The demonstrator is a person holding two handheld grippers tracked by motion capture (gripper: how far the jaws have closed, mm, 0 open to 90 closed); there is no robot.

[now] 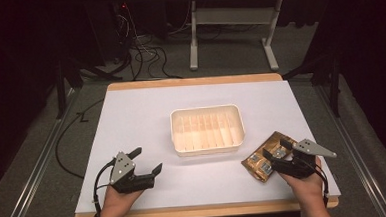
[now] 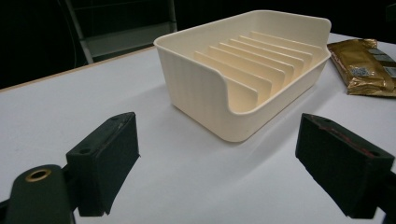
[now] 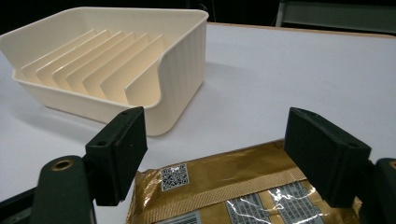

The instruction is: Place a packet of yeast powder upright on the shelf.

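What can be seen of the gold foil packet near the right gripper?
The flat gold foil packet lies on the white table top, just right of the cream plastic slotted tray and apart from it. Its crinkled, shiny face is up, showing a QR code, silver printed labels and a ribbed seam strip. The right gripper hangs over its near end with jaws wide open on either side, pads not pressing it.

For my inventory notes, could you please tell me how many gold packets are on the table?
1 that I can make out: the packet lies right of the tray, under the open right tongs. Another could be stacked beneath it.
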